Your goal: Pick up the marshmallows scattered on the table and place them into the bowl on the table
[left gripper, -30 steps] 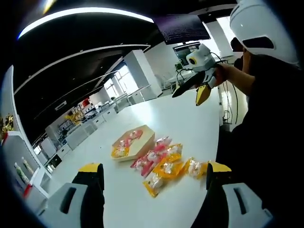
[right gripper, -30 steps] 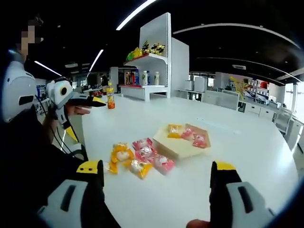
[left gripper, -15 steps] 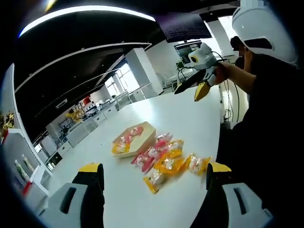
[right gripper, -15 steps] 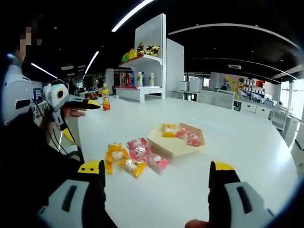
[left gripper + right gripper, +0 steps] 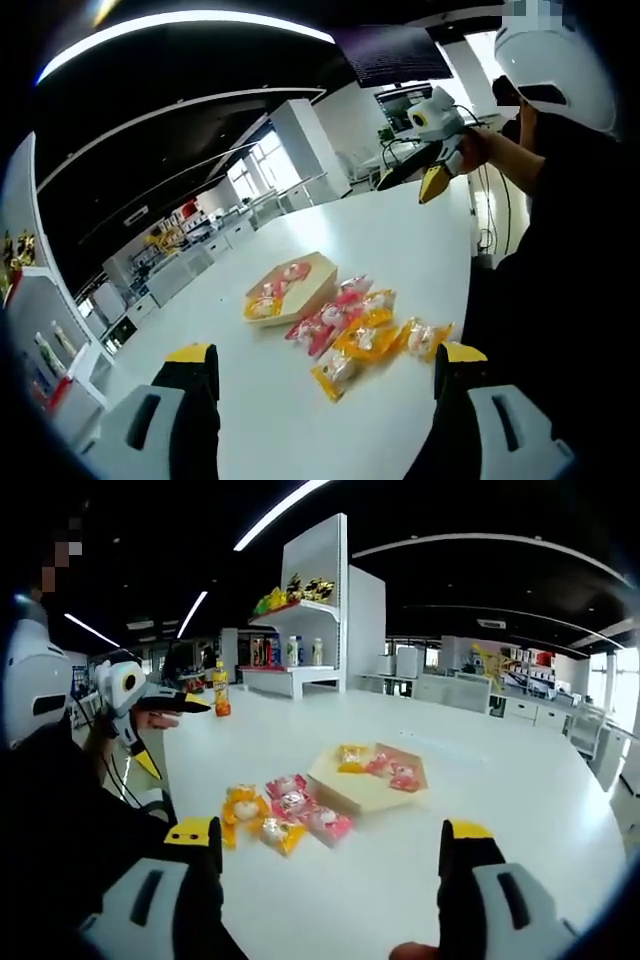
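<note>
White tabletop [image 5: 480, 770] runs wide under both my cameras, with shelving [image 5: 300, 610] and an orange bottle [image 5: 221, 688] at its far edge in the right gripper view. I see the bowl [image 5: 295, 288], a shallow tan tray with angled sides, sitting near the middle of the table with a few wrapped marshmallows already in it. Just beside it lies the loose cluster of marshmallows [image 5: 365, 335], pink and yellow packets touching one another, on the side nearer the person.

My left gripper [image 5: 320, 365] hangs above the table with its jaws spread wide, nothing between them. My right gripper [image 5: 330, 840] is likewise released and empty, raised off the surface; I also catch it from the left gripper view, held up in the person's hand [image 5: 470, 150].
</note>
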